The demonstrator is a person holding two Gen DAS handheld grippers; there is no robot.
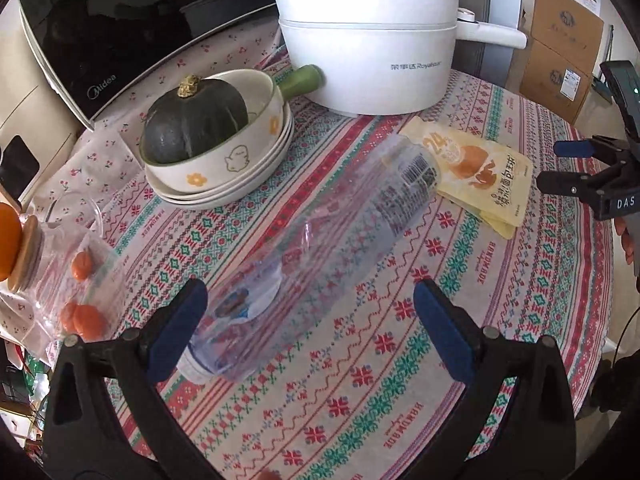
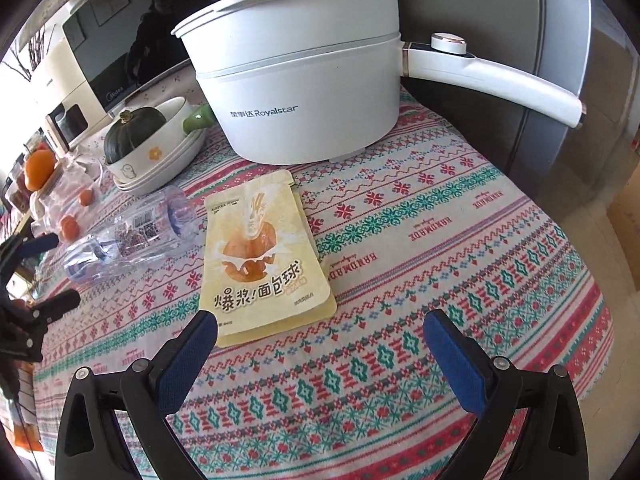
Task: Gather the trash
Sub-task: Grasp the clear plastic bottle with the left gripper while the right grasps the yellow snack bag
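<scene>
Lying on its side across a woven tablecloth (image 1: 360, 380) banded in red, green and white cross-stitch motifs, a clear, ribbed plastic bottle (image 1: 320, 248) points its capped neck toward the left gripper (image 1: 310, 320), whose blue-padded fingers stand spread wide, the left pad just beside the bottle's neck end without pinching it. Past the bottle's base lies a flat, glossy yellow snack pouch (image 2: 260, 256) printed with round buns, seemingly stacked on a second pouch whose edge peeks out beneath. The right gripper (image 2: 320, 344) hovers over the cloth with its jaws likewise spread, its left pad near the pouch's lower corner, gripping nothing. Behind the pouch stands a smooth white electric pot (image 2: 296, 96) with a lid and a long straight handle. To its left, a dark green ridged squash (image 1: 192, 120) sits in a cream ceramic bowl (image 1: 240, 148) painted with small flowers, with a stubby green handle, nested on shallow plates. A crinkled transparent bag (image 1: 72, 280) holding small orange fruits lies at the table's left edge, and a glossy black-fronted microwave (image 1: 104, 40) stands behind.
</scene>
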